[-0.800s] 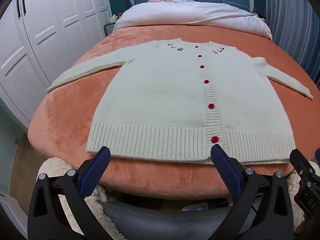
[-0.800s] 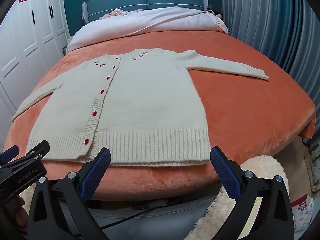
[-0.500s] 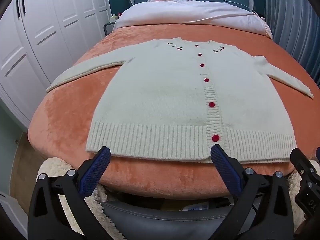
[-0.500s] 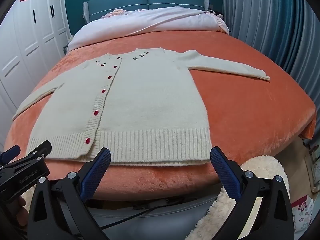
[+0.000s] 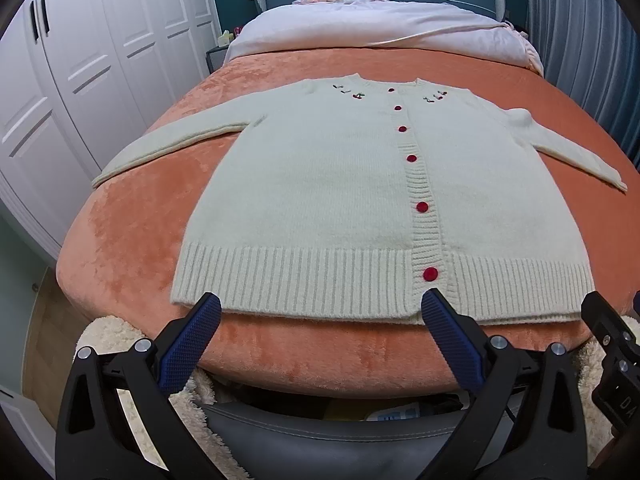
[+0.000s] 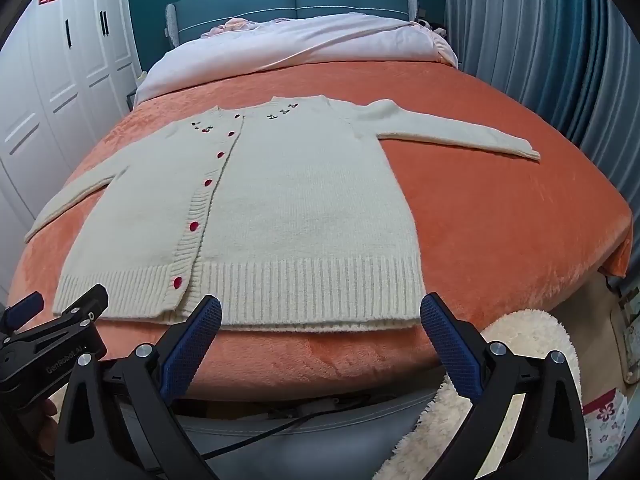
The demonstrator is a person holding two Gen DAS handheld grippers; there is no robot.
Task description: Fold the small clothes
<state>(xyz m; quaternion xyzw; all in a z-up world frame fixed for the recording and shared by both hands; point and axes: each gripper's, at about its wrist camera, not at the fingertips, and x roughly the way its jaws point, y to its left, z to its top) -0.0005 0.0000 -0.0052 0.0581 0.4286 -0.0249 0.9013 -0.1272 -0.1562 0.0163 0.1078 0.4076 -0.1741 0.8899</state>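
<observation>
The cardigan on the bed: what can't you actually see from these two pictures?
- Cardigan back: both views, hidden against the orange blanket.
- Cherry embroidery: too small for detail.
- Left gripper, right gripper: handles and holding hands cut off by the bottom edges.
- Under the bed: dark, unclear.

Even soft light, sharp focus, fisheye bending, dark vignetted corners.

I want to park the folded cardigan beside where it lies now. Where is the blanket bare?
Widest bare patch: orange blanket right of the cardigan, below its right sleeve. A narrower patch lies under the left sleeve. The white duvet crowds the headboard end.
</observation>
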